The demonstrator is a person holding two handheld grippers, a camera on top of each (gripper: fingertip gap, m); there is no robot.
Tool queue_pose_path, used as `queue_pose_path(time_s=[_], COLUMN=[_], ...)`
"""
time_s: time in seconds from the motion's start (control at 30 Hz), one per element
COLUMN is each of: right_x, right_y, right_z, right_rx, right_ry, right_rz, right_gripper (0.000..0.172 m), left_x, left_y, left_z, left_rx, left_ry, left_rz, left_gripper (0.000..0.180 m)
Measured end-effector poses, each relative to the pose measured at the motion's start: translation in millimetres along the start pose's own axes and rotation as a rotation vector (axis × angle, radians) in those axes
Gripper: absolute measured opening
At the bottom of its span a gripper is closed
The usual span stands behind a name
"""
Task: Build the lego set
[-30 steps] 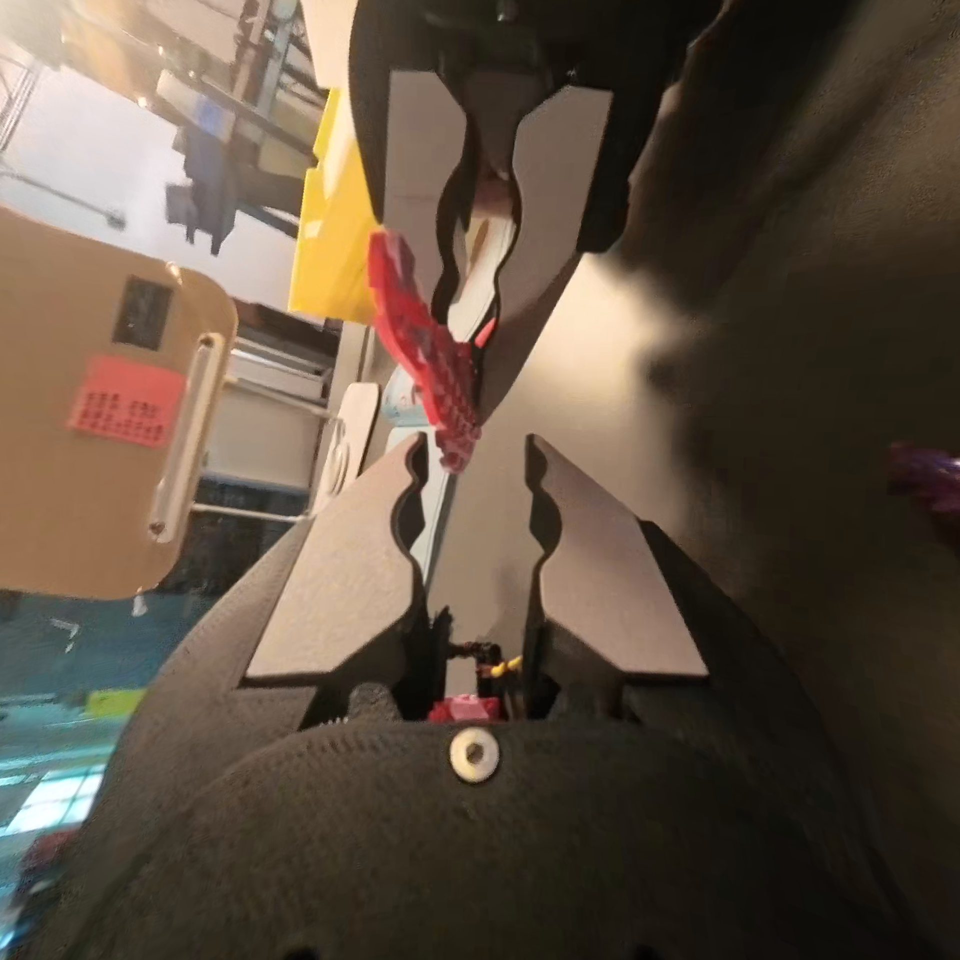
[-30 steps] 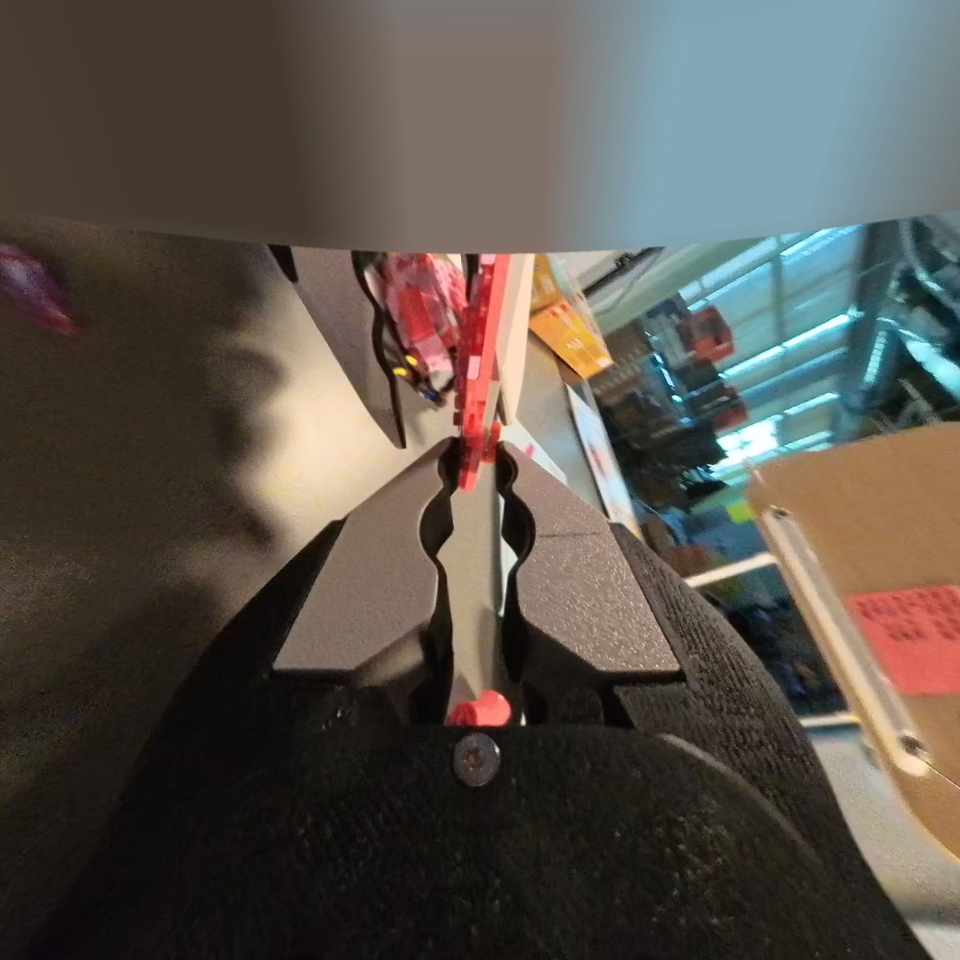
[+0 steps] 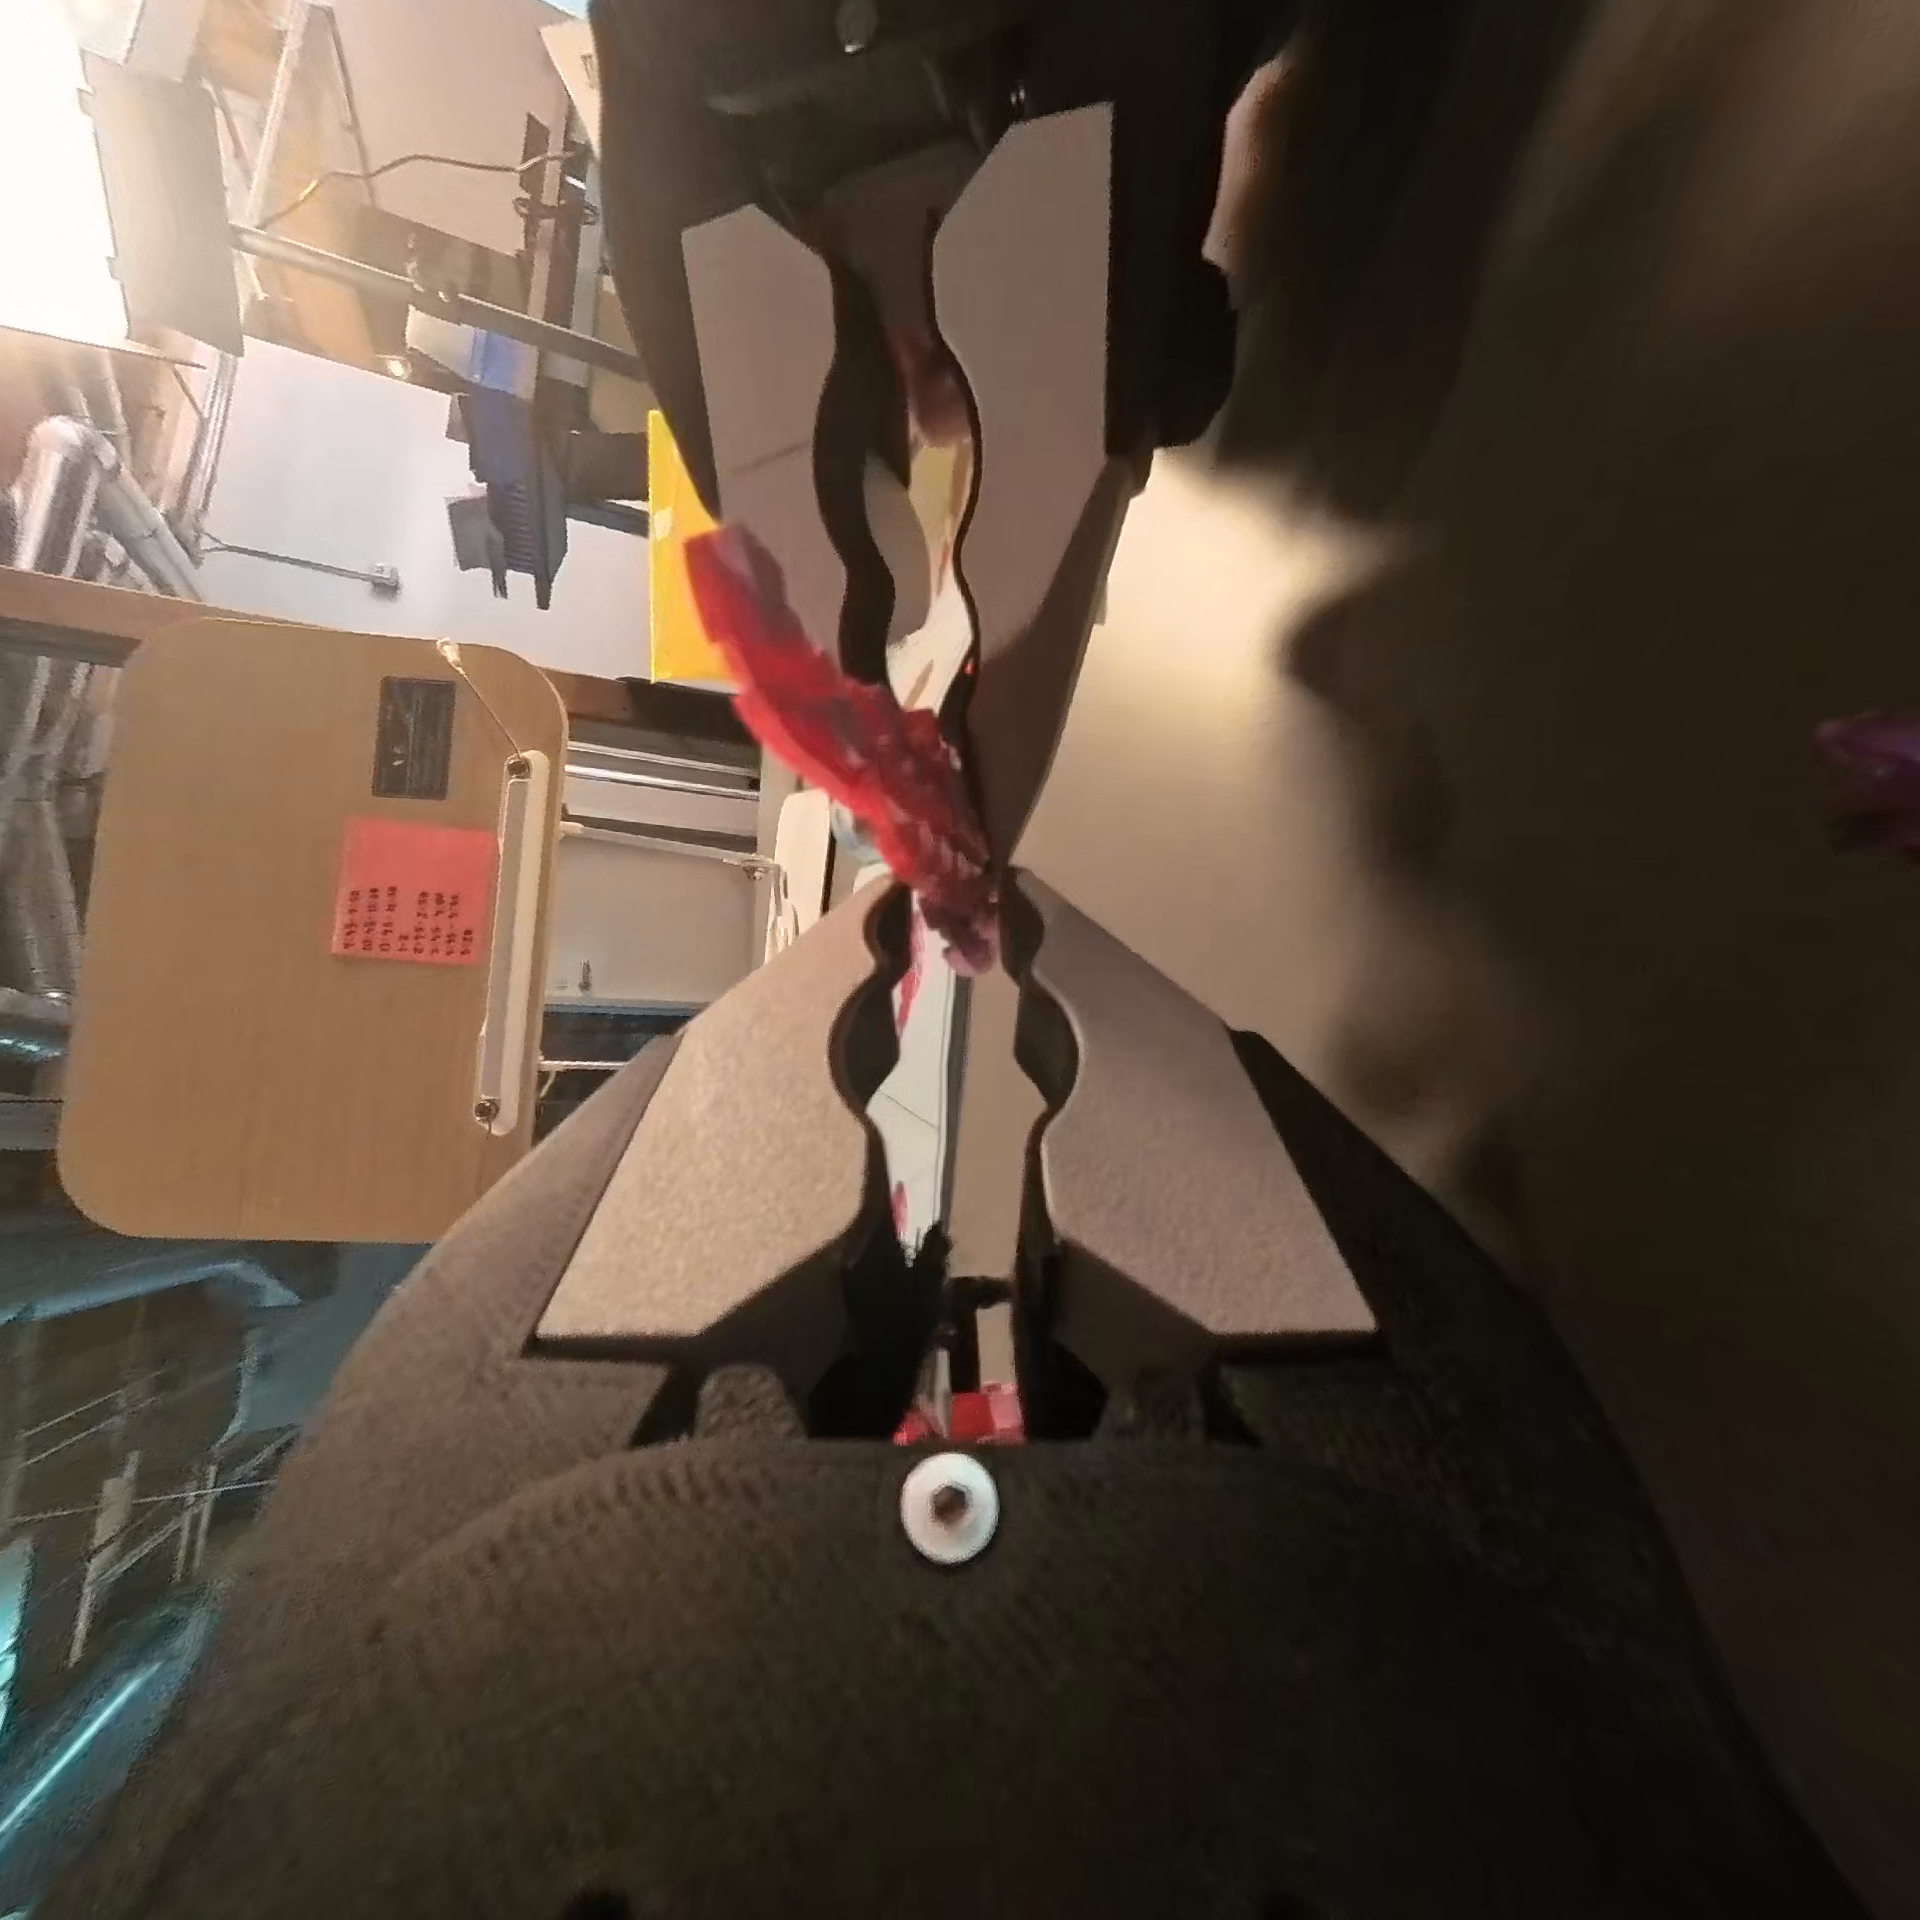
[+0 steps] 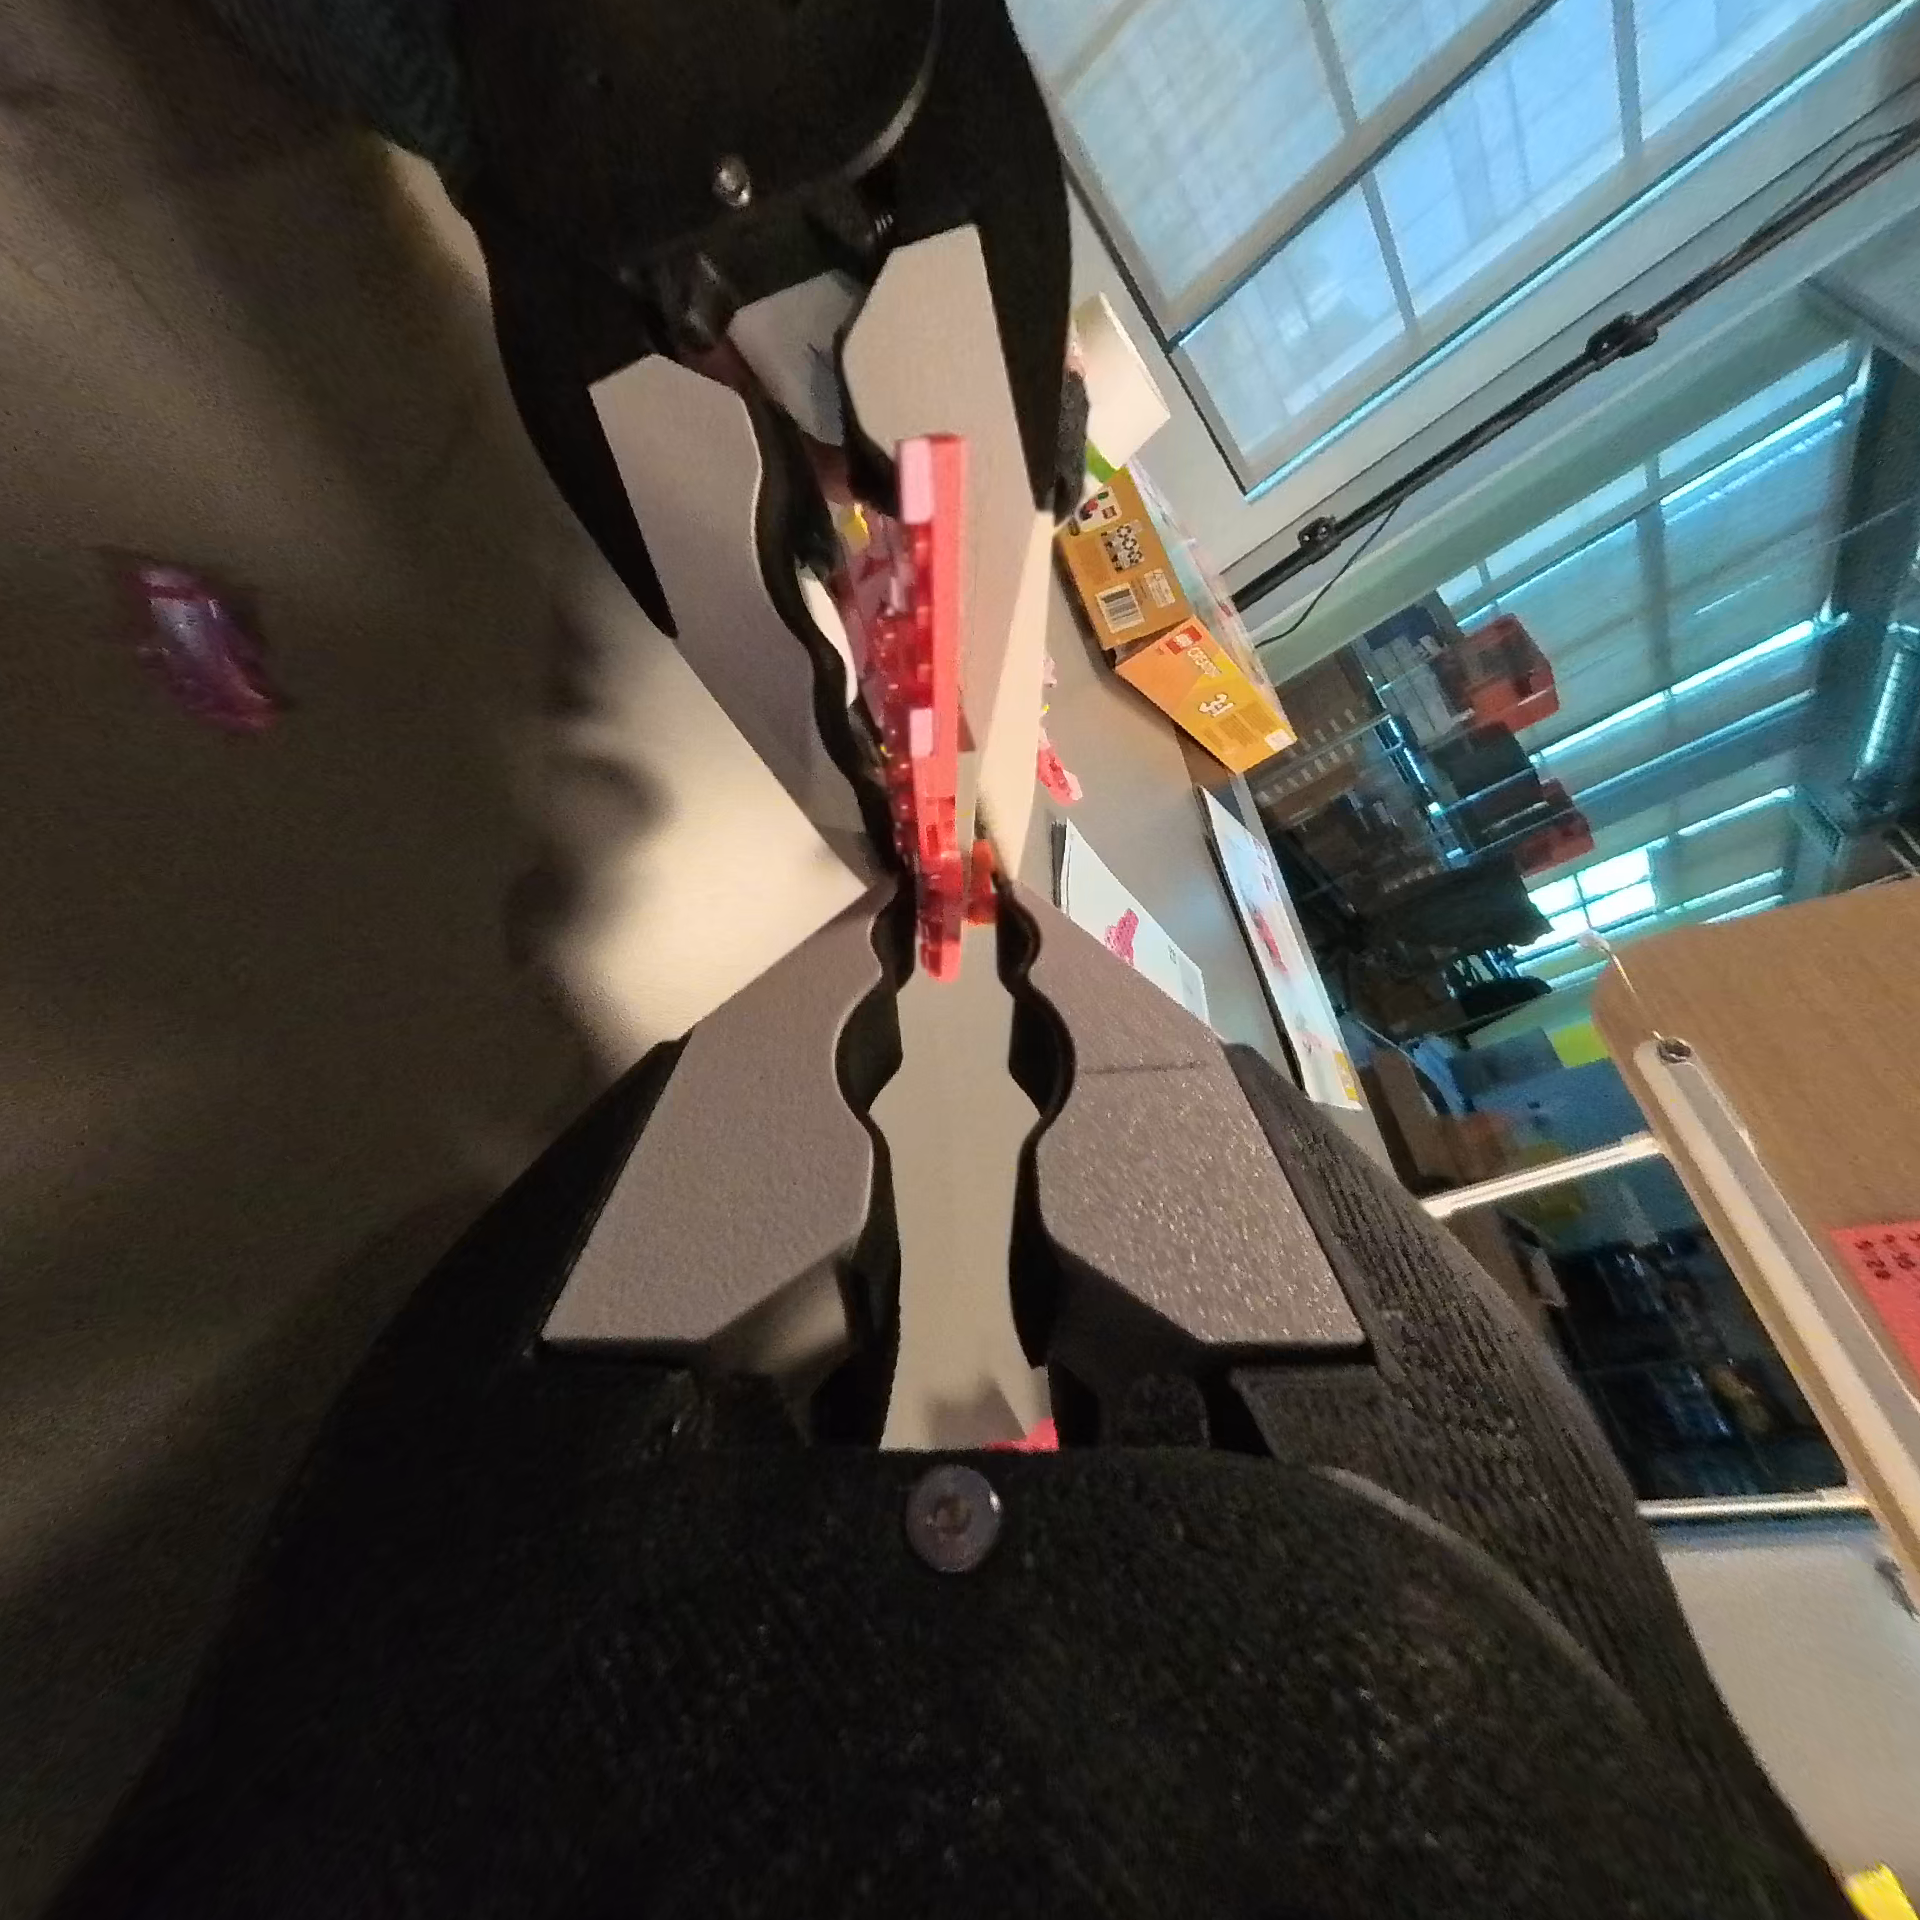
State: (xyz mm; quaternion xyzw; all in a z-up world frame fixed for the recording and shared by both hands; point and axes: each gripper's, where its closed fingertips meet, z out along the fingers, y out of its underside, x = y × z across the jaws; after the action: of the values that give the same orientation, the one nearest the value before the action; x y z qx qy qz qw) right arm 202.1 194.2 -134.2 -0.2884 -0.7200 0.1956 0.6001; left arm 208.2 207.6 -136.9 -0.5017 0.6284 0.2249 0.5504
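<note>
A red studded brick plate hangs in the air between my two grippers, which meet tip to tip. In the left wrist view my left gripper is shut on the plate's near end, and the plate runs up and left past the right gripper's fingers. In the right wrist view the same plate shows edge-on. My right gripper is shut on its near end, with a small red piece against one fingertip. The left gripper's fingers stand opposite, on both sides of the plate.
A purple piece lies on the grey table; it also shows in the left wrist view. A wooden board with a pink sticker stands nearby. Yellow boxes and white sheets lie on the table. My two grippers' fingertips are within a few centimetres of each other.
My left gripper's jaws have narrowed from wide open onto the plate's end. The right gripper still holds the plate, and the two grippers now stand tip to tip.
</note>
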Motion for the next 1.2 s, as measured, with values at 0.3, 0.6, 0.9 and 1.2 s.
queue_pose_path(time_s=[0.3,0.6,0.9,1.2], right_x=[0,0,-4,-4], right_y=[3,8,22,2], right_z=[1,4,9,10], right_rx=[-0.042,-0.133,-0.149,-0.090], right_ry=[0.007,0.031,0.025,0.108], right_rz=[-0.069,-0.153,-0.078,-0.273], right_gripper=[0.013,0.011,0.023,0.030], left_x=[0,3,8,5], left_y=[1,6,20,29], left_z=[-1,0,7,7], left_rx=[0.000,-0.048,-0.151,-0.218], left_ry=[0.011,0.024,0.043,0.033], left_rz=[-0.014,-0.010,-0.050,-0.085], left_gripper=[0.012,0.012,0.010,0.010])
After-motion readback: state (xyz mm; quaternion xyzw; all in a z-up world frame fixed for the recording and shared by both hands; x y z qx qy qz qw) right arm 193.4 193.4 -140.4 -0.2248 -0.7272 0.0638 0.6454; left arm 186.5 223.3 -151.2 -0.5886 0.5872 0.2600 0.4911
